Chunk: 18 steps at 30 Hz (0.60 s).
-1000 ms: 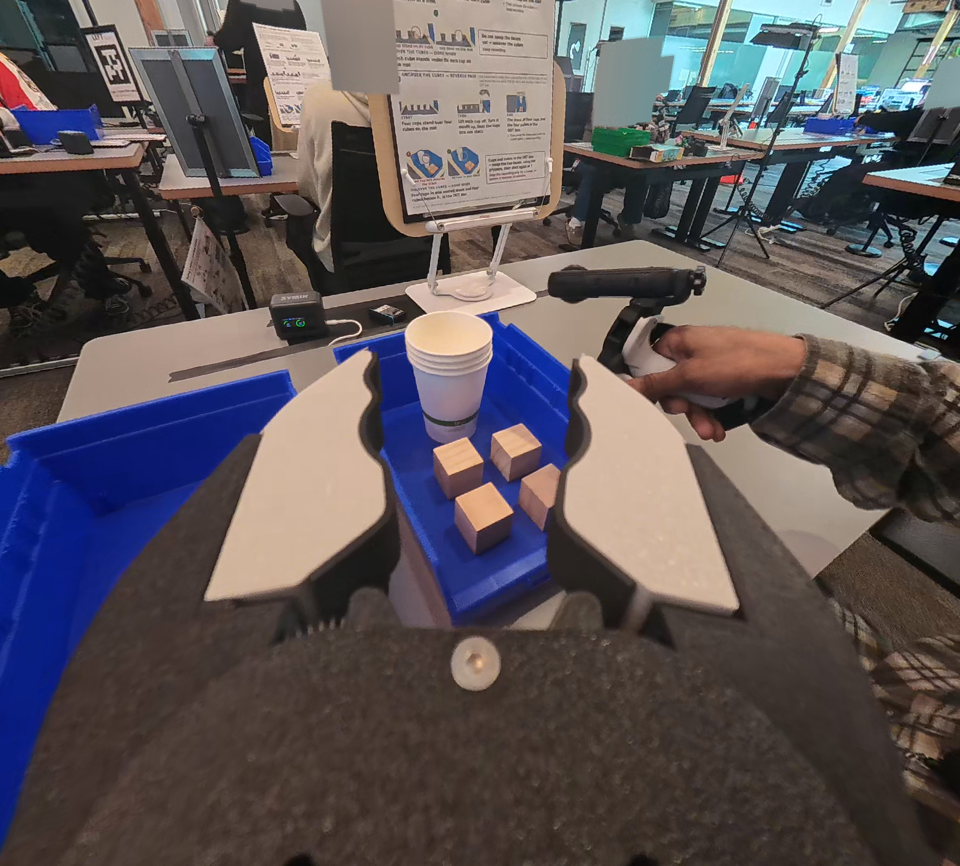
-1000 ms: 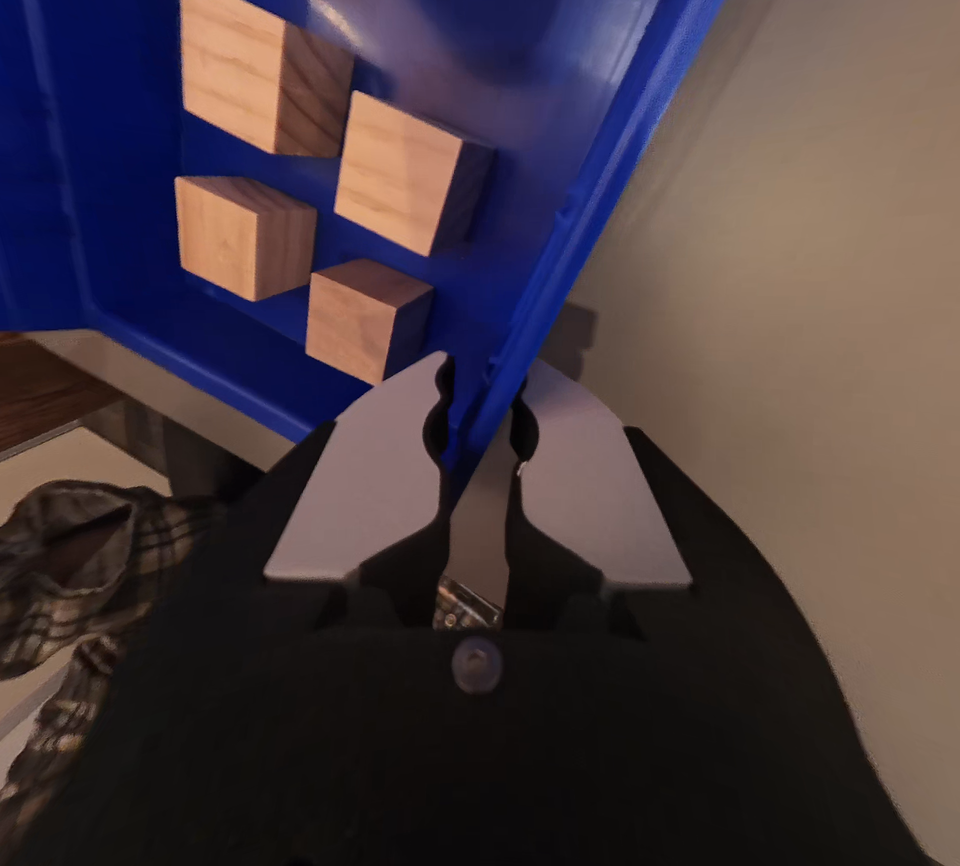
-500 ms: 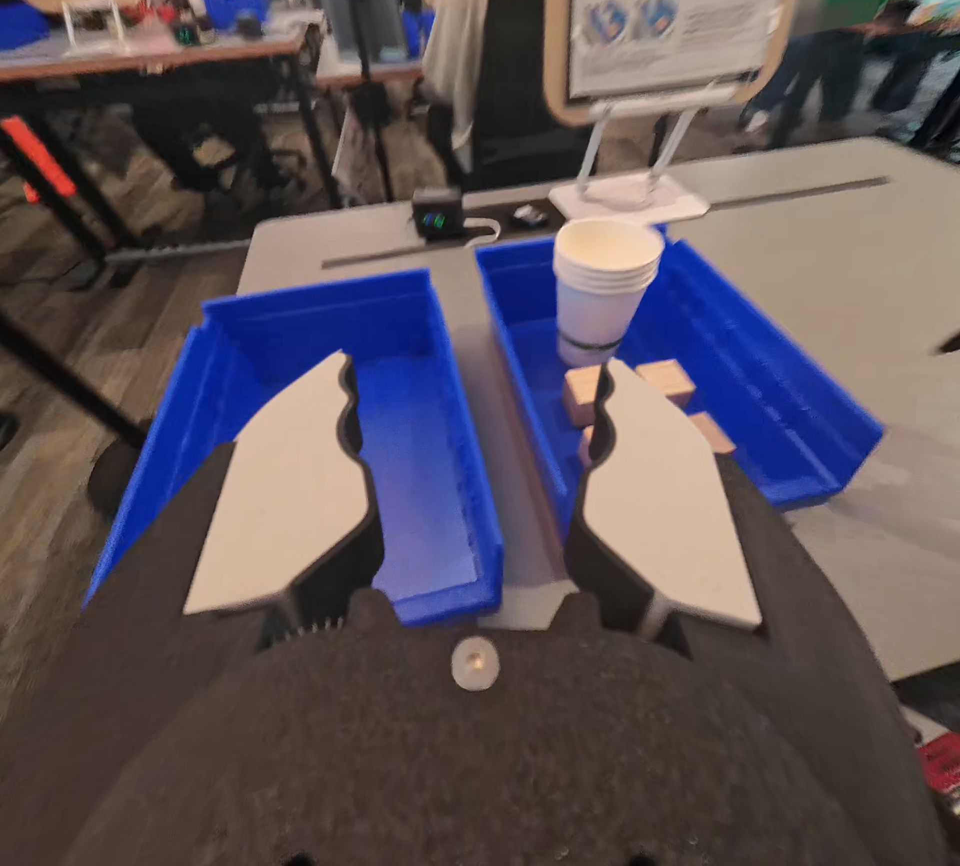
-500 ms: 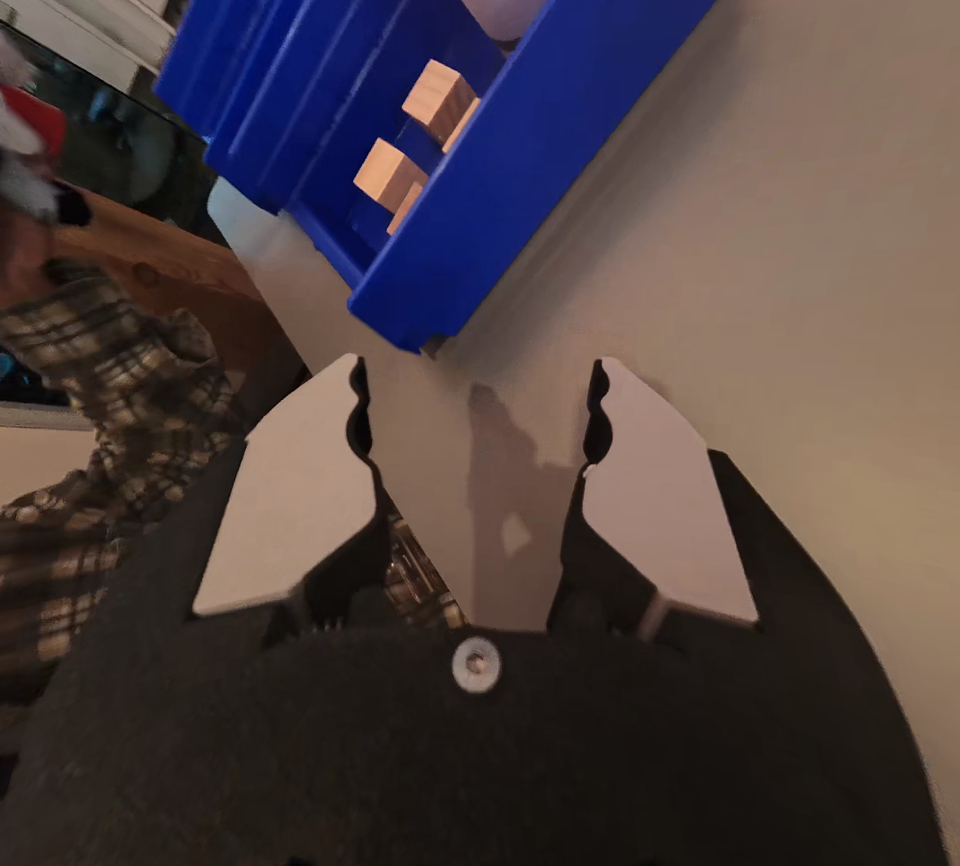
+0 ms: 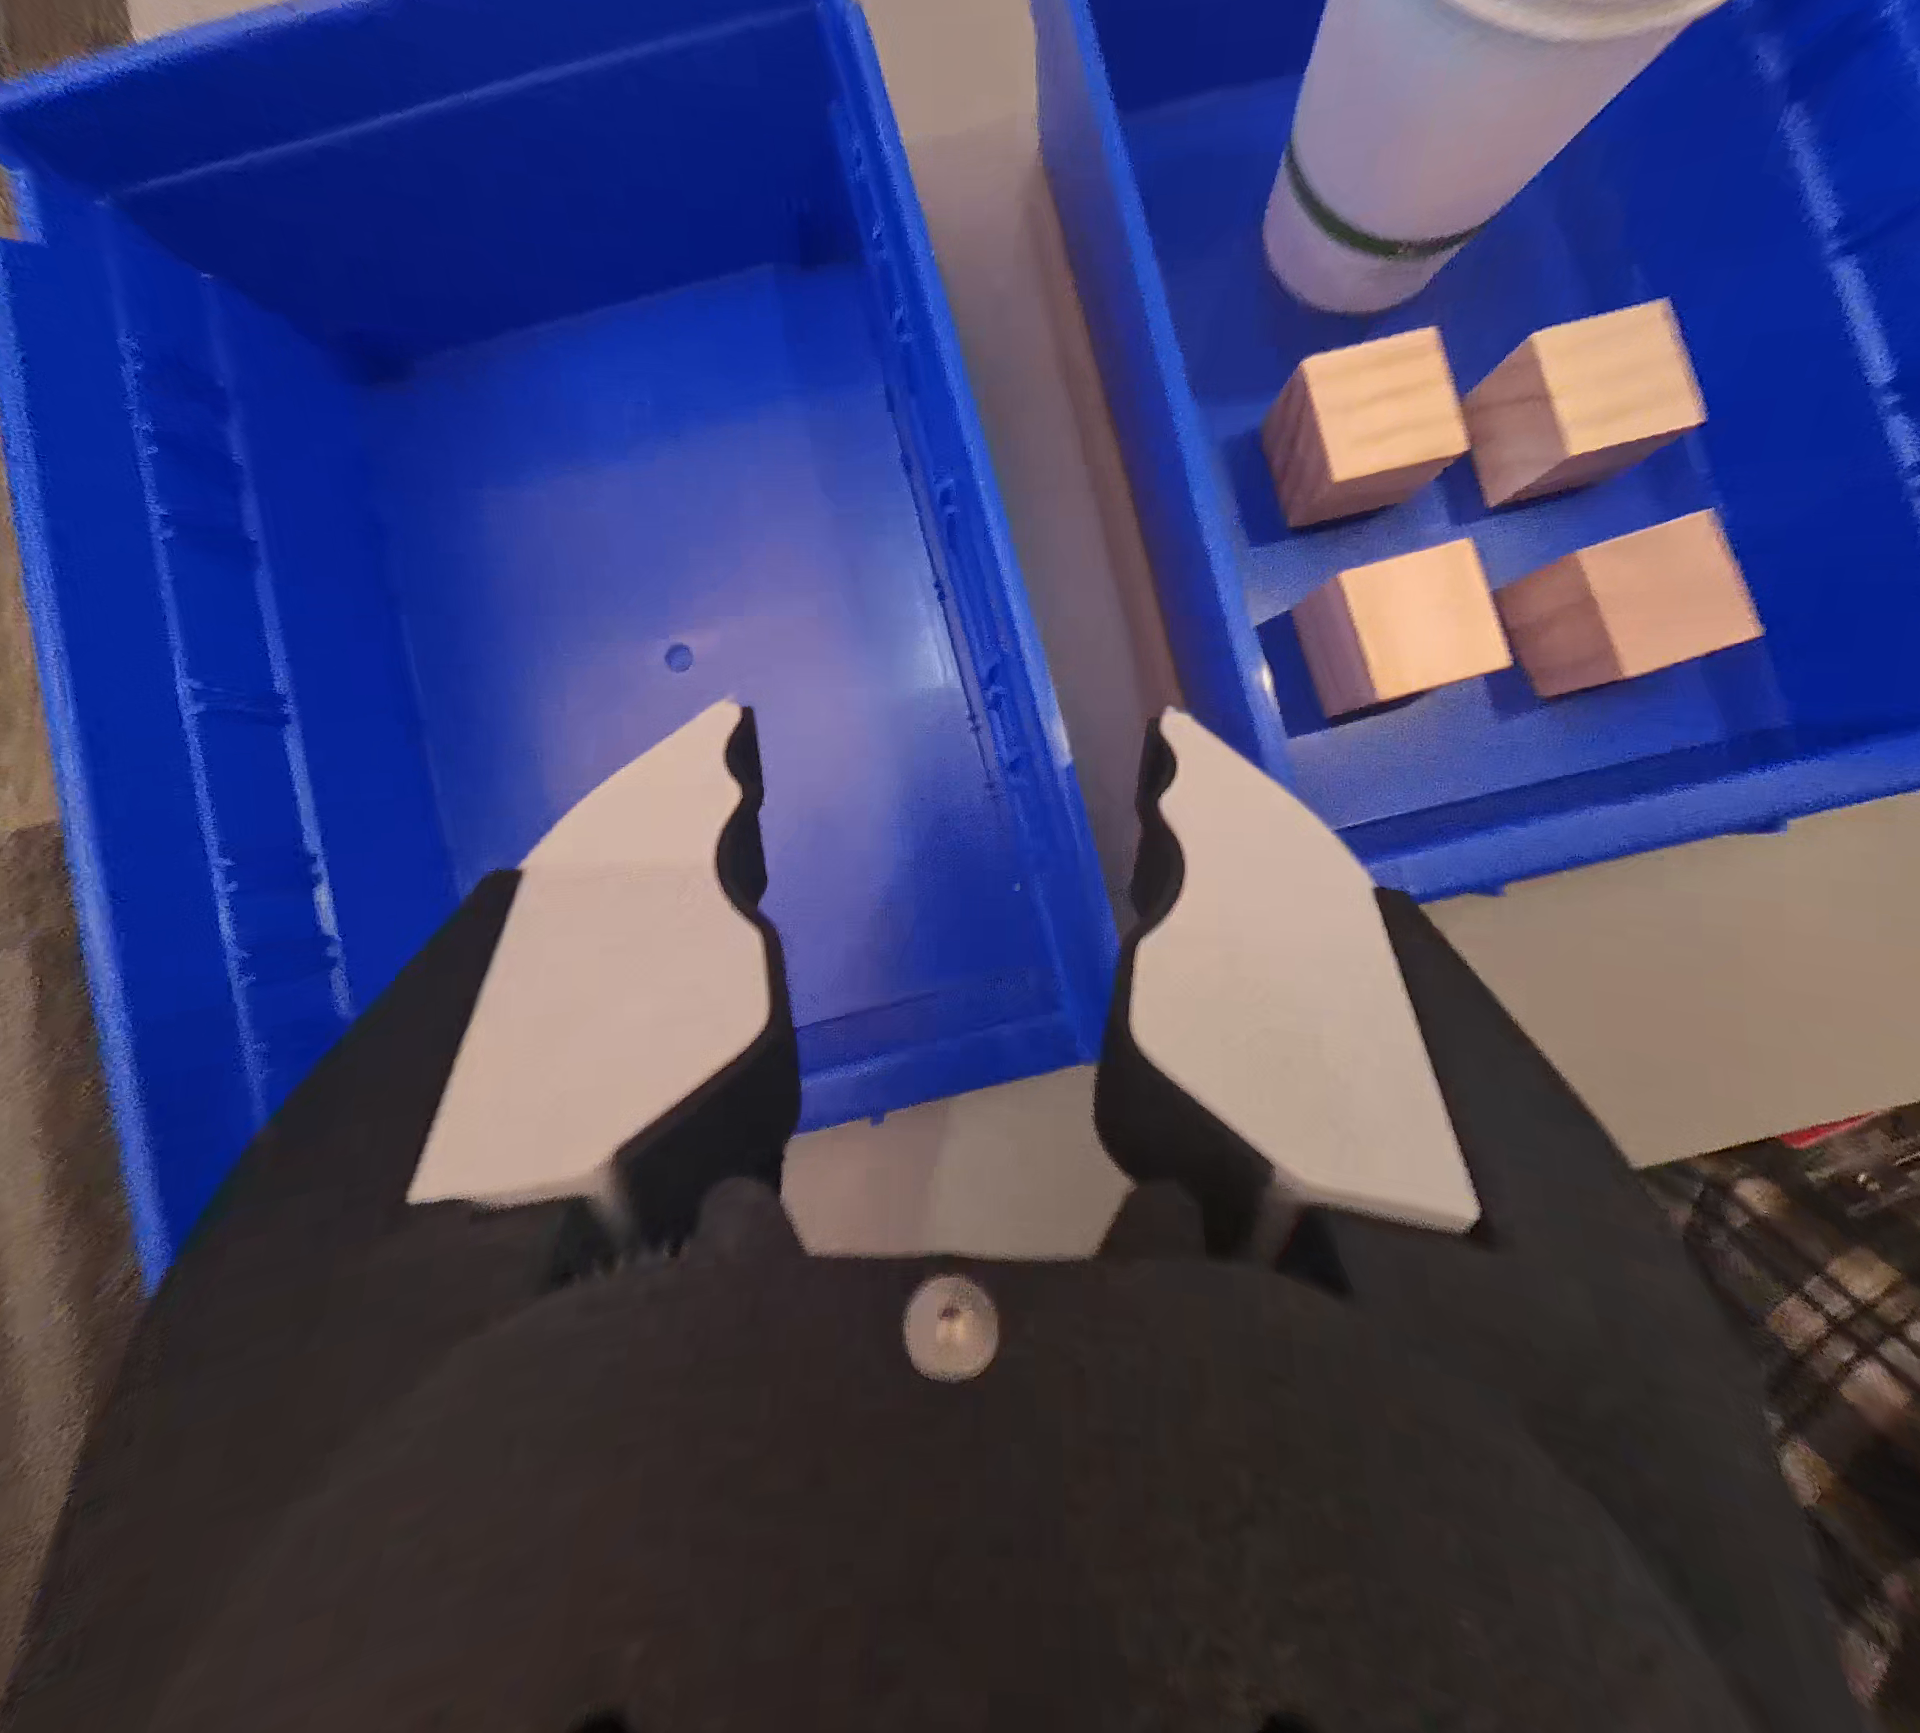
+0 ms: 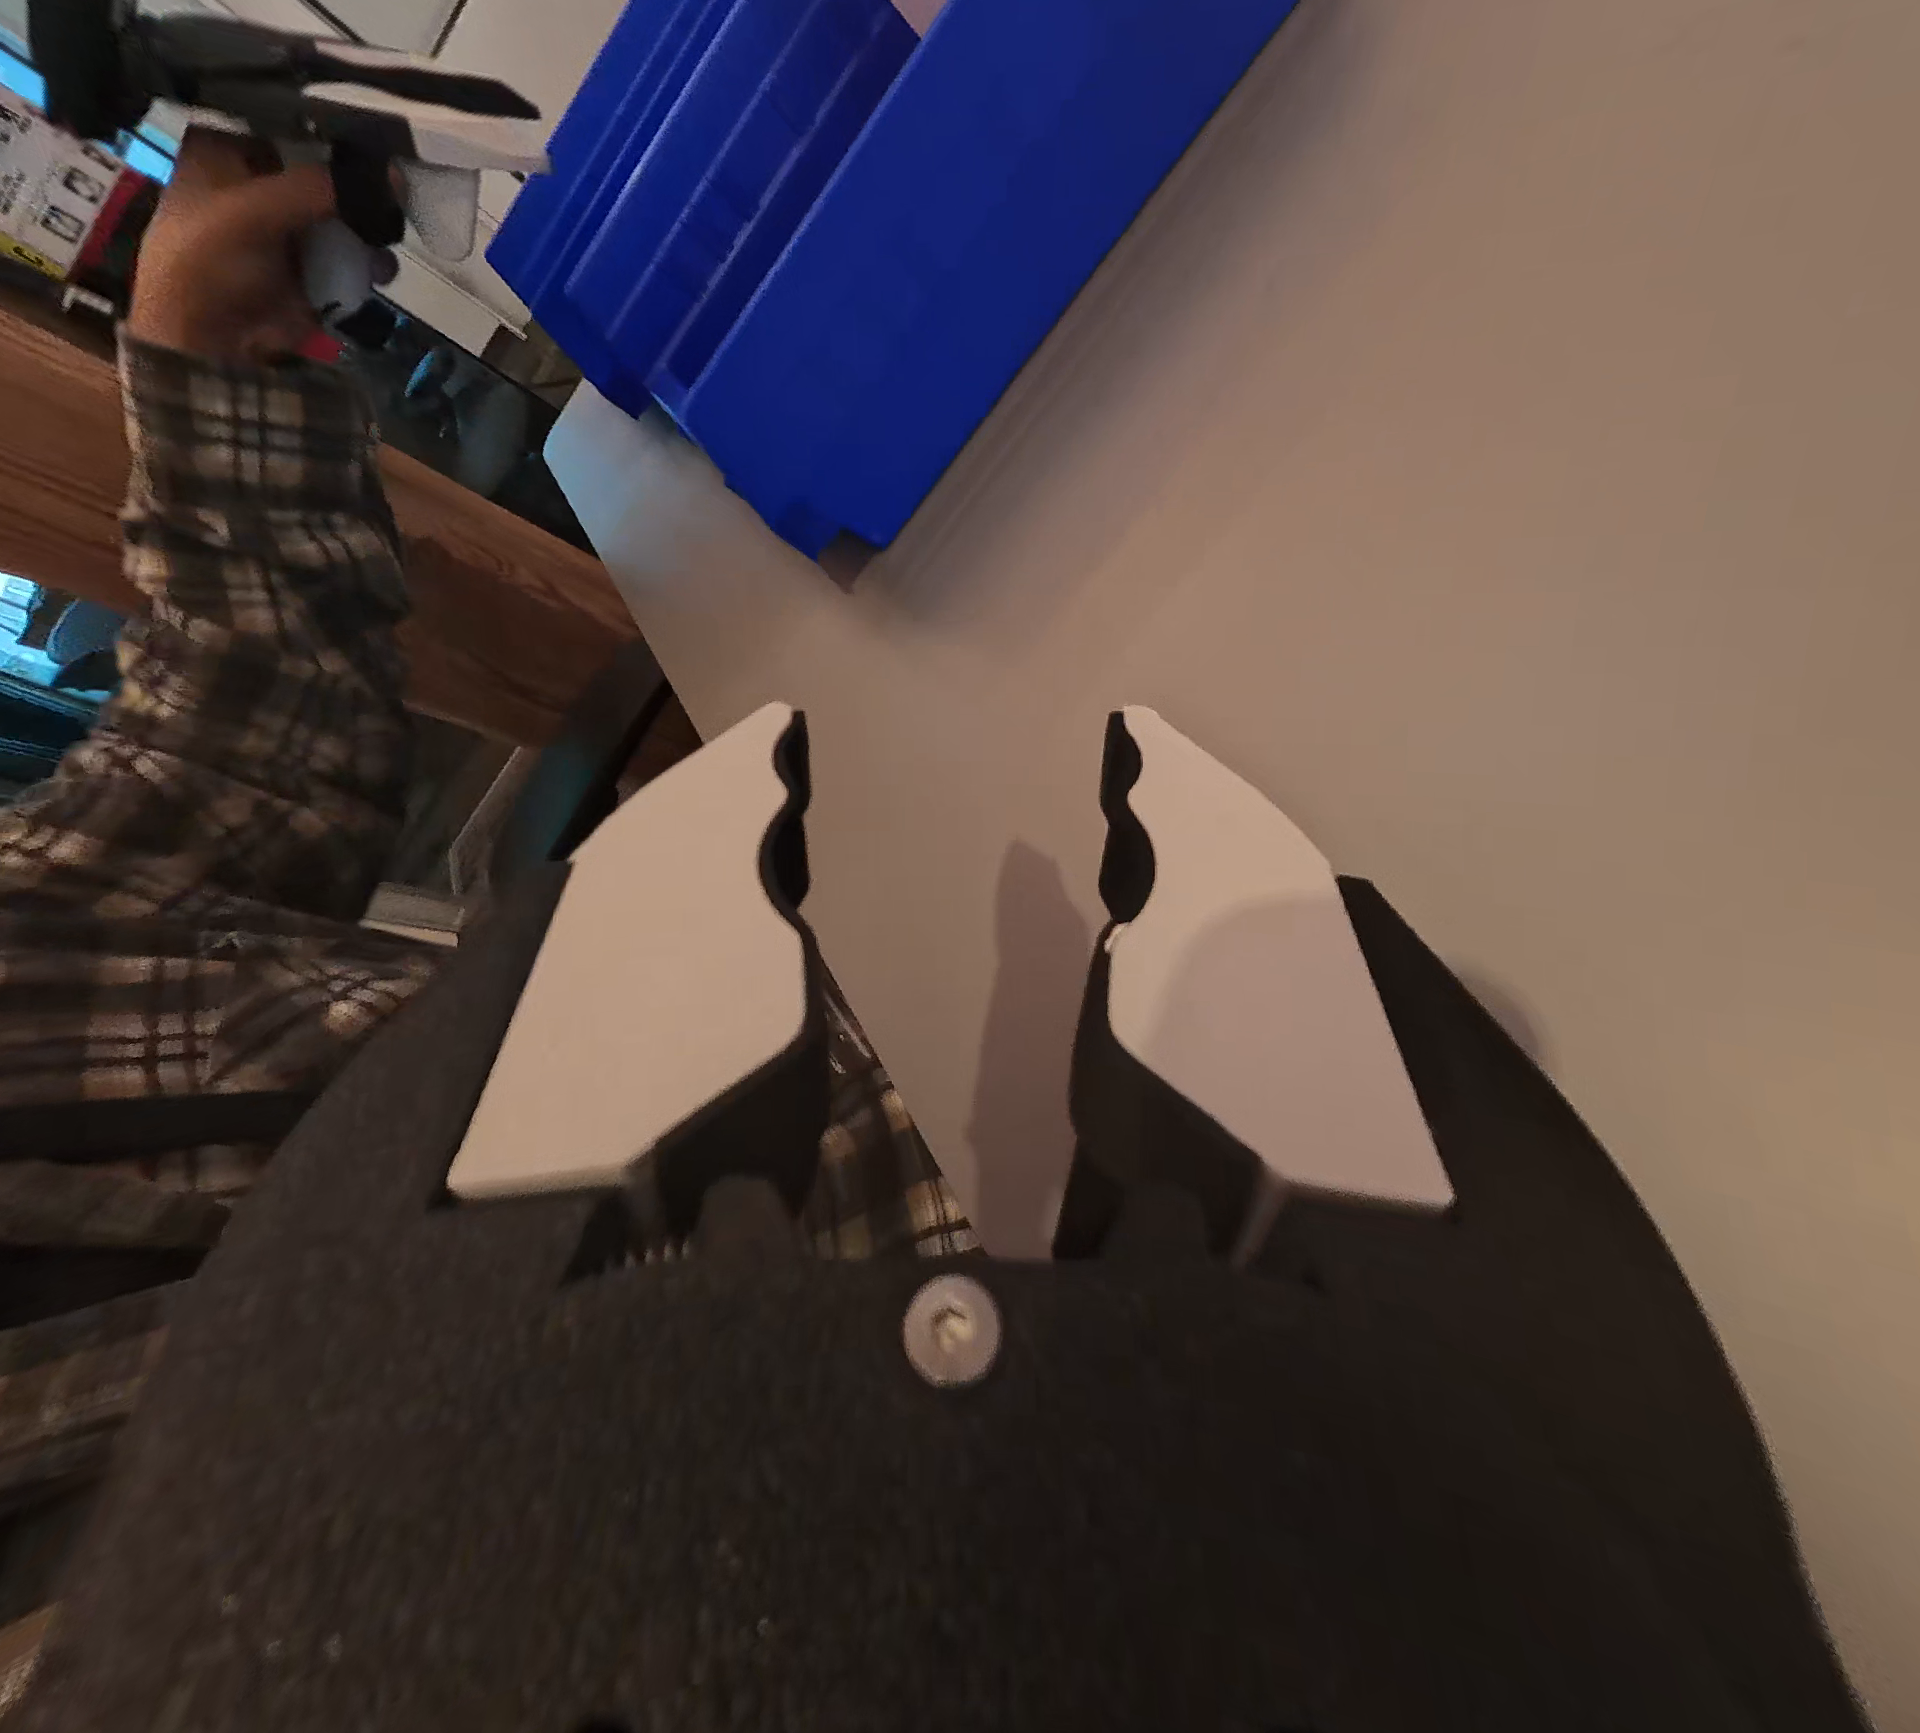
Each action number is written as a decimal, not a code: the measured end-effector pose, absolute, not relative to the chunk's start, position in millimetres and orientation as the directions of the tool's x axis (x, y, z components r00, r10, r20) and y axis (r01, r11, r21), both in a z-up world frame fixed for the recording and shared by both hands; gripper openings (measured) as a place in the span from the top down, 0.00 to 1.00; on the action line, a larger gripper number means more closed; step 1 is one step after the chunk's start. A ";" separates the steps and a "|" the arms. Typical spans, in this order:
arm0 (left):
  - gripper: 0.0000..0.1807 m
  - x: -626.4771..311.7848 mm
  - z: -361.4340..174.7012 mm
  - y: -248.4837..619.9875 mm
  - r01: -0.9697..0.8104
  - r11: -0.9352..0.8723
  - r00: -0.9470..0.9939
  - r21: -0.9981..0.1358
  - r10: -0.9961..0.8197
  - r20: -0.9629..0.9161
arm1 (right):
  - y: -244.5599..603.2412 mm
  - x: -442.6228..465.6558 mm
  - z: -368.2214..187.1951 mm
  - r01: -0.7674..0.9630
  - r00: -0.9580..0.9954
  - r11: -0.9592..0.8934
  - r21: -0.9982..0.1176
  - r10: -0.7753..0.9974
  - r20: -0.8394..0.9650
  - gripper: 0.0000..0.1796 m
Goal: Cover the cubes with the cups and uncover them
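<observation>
- Pale grey desk [image 6: 1507, 436], smooth and matte, carrying two bins side by side; wood-brown floor [image 5: 42, 904] past its left edge.
- Empty blue plastic bin [image 5: 260, 540] on the left, directly below the left claw [image 5: 940, 727], jaws spread, holding nothing.
- Second blue plastic bin [image 5: 1143, 333] just beside it, holding the task's things.
- Right claw [image 6: 951, 727] over bare desk, well apart from that bin, jaws parted, empty.
- Stack of white paper cups [image 5: 1475, 52], upright, at the bin's far end.
- Four small wooden cubes [image 5: 1507, 509], uncovered, clustered near the cups.
</observation>
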<state>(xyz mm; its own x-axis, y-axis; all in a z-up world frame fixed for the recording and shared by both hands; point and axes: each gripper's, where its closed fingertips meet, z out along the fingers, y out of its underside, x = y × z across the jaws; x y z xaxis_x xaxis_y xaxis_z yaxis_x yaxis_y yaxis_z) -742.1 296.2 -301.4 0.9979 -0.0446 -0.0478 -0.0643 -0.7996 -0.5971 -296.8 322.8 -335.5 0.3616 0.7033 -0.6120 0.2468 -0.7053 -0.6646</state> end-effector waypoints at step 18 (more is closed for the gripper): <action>0.90 -736.6 -370.0 327.0 -0.020 -0.982 0.993 -0.189 -0.042 0.114 | 317.3 -274.0 -334.5 0.188 0.318 -0.733 -0.654 0.675 -0.665 0.71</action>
